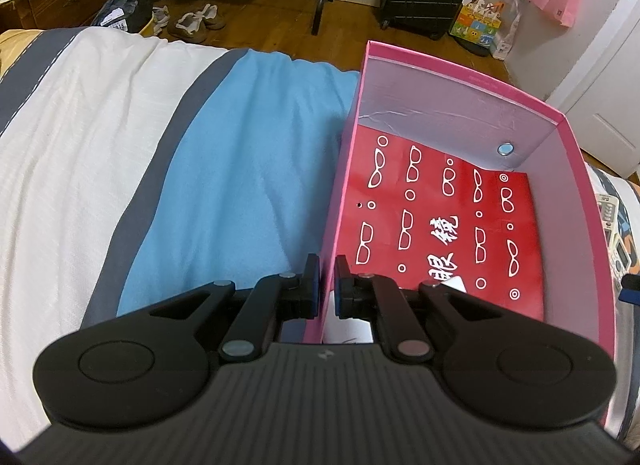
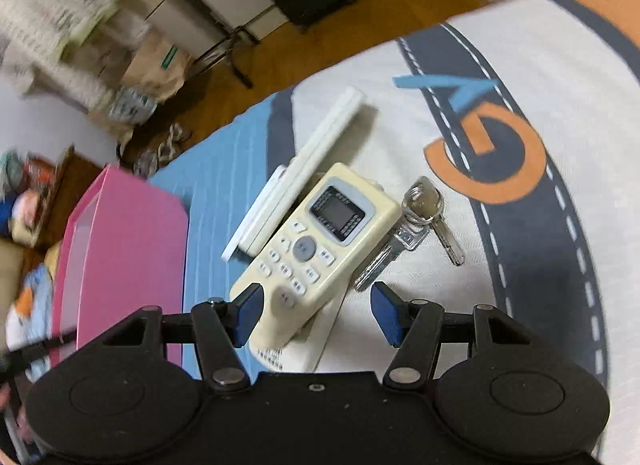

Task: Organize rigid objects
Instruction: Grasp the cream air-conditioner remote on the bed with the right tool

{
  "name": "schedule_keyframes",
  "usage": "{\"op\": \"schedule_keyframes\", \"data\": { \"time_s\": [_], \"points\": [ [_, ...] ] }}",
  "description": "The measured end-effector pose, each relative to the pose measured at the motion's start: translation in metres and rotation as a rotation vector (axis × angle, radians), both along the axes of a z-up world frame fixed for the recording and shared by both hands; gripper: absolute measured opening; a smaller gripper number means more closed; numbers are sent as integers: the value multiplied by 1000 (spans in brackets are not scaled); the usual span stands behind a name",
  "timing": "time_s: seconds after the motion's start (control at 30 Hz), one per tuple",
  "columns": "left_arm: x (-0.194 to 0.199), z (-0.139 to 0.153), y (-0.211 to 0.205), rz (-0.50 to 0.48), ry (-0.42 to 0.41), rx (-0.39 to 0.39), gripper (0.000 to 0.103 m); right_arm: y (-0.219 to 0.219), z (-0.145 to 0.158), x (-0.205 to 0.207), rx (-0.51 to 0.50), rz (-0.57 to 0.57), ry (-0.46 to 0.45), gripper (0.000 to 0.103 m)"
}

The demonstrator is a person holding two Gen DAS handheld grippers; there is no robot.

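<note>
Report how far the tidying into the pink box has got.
Done: the pink box already holds a red glasses packet. In hand: the left gripper is shut on the box wall; the right gripper, open, straddles the beige remote. Left: that remote, the white remote and the keys lie on the bed.

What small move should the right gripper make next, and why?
Probably ease down and close on the cream remote. The right gripper hangs open with the remote's near end between its pads, not pressed. The left gripper is clamped on the pink box wall, steadying it to receive items.
</note>
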State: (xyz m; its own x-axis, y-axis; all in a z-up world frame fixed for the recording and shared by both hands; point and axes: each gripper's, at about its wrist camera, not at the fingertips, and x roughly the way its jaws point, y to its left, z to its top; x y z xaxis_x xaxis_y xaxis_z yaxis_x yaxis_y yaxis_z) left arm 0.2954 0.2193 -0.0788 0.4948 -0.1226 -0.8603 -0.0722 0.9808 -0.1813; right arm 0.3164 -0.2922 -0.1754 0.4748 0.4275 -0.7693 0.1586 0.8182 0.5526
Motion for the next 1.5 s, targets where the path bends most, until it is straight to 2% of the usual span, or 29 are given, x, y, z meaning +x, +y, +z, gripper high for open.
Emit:
{"op": "schedule_keyframes", "data": {
  "time_s": [0.07,0.13,0.3,0.33,0.5,0.63,0.8,0.87,0.97,1.03,1.13,1.2,1.33,1.5],
  "points": [
    [0,0,0,-1,0,1,6,6,-2,3,8,-11,-12,66],
    [0,0,0,0,1,0,6,14,-2,7,-6,-12,-25,73],
    [1,-2,-1,-5,7,8,6,26,-7,12,-70,-33,-44,73],
    [0,-2,-1,-4,6,8,6,28,-7,13,-80,-31,-48,72],
    [0,-2,0,-3,5,7,6,11,1,-5,-60,-56,-60,42],
    [0,-2,0,-3,5,7,6,1,3,-21,-3,-36,-13,36],
    [0,-2,0,-4,5,7,6,-4,1,-41,28,-46,4,35],
    [0,-2,0,-1,7,4,6,-7,-7,-39,66,-41,34,37],
    [0,-2,-1,-6,9,8,6,-8,-13,-34,70,-47,50,48],
    [0,-2,0,-4,12,4,6,-7,-15,-32,73,-55,39,59],
    [1,-3,1,-4,13,3,7,-7,-22,-30,146,-85,27,77],
    [1,-2,1,-3,14,1,7,-3,-22,-29,148,-102,18,81],
    [1,-3,1,-3,13,3,7,15,-17,-25,54,-80,3,82],
    [0,-3,1,-1,14,6,7,38,-8,-27,-143,14,-22,78]
  ]
}}
